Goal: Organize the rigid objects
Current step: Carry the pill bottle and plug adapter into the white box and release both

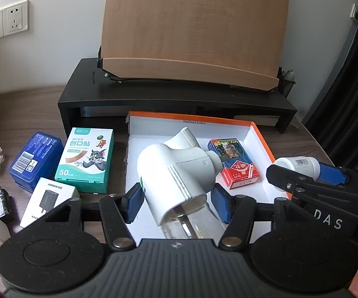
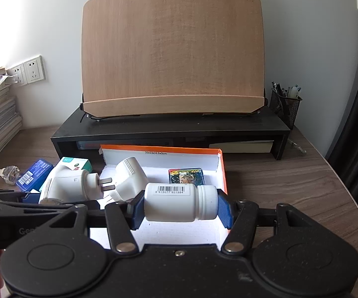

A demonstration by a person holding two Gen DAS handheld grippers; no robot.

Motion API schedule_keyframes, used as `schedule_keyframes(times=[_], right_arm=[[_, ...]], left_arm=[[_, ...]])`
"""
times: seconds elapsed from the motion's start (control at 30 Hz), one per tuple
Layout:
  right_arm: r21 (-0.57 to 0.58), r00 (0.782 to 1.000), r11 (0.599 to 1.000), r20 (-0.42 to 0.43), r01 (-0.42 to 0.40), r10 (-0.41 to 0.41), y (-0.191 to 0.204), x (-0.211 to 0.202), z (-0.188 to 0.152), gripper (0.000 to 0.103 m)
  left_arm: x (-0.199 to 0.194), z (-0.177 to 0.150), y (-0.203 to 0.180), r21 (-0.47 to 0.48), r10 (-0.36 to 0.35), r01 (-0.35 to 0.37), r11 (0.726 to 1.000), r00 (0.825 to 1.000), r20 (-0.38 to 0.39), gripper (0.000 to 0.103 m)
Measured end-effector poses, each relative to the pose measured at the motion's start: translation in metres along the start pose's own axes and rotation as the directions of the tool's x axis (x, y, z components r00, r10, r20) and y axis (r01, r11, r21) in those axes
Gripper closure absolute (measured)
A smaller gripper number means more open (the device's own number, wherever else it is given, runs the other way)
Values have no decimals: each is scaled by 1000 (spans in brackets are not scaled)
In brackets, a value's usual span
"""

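A: What is the left gripper (image 1: 177,204) doing?

B: It is clamping a white plug adapter (image 1: 176,171) between its blue pads (image 1: 133,204), which are pressing on the adapter's lower body from either side. The adapter is tilting up and away from the gripper, hanging over the near left part of the orange-edged box (image 1: 258,134).

A: And the right gripper (image 2: 181,207)?

B: It is gripping a white bottle (image 2: 179,202) lying sideways between its pads, cap pointing right, barcode label facing up. The bottle is sitting squarely between the fingertips, above the near right part of the same box.

A: Is anything lying inside the box?

B: A pack of playing cards (image 1: 233,160) is resting on the box floor toward the far right side. From the right wrist view, a second white plug (image 2: 129,176) is showing just behind the held adapter; I cannot tell whether it is resting in the box or joined to the adapter.

A: What is sitting outside the box?

B: On the worktop (image 1: 7,114), left of the box, a green plaster box (image 1: 85,160), a blue case (image 1: 36,160) and a white charger box (image 1: 48,200) are lying close together. A black riser (image 1: 176,99) is standing behind the box, carrying a wooden board (image 1: 193,32).
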State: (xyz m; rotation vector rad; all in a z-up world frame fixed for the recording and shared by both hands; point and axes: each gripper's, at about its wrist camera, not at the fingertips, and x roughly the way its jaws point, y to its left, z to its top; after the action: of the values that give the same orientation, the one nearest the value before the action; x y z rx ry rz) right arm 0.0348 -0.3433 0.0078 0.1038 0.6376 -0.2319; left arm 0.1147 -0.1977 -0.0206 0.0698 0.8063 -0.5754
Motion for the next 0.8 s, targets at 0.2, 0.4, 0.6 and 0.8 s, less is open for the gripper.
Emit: schedule_keyframes(times=[0.2, 0.4, 0.6, 0.8], right_arm=[[-3, 1000, 1000, -7, -1, 1, 1, 5, 1, 34], [-6, 1000, 1000, -13, 3, -3, 4, 9, 3, 34], [-8, 1000, 1000, -23, 11, -11, 7, 13, 2, 34], [-9, 999, 1000, -34, 20, -20, 8, 17, 1, 34]], left_arm=[[4, 1, 2, -3, -1, 1, 1000, 1000, -6, 43], [8, 2, 5, -4, -4, 4, 1000, 1000, -11, 43], [11, 2, 7, -6, -8, 8, 1000, 1000, -15, 43], [15, 2, 10, -10, -15, 15, 1000, 1000, -25, 43]])
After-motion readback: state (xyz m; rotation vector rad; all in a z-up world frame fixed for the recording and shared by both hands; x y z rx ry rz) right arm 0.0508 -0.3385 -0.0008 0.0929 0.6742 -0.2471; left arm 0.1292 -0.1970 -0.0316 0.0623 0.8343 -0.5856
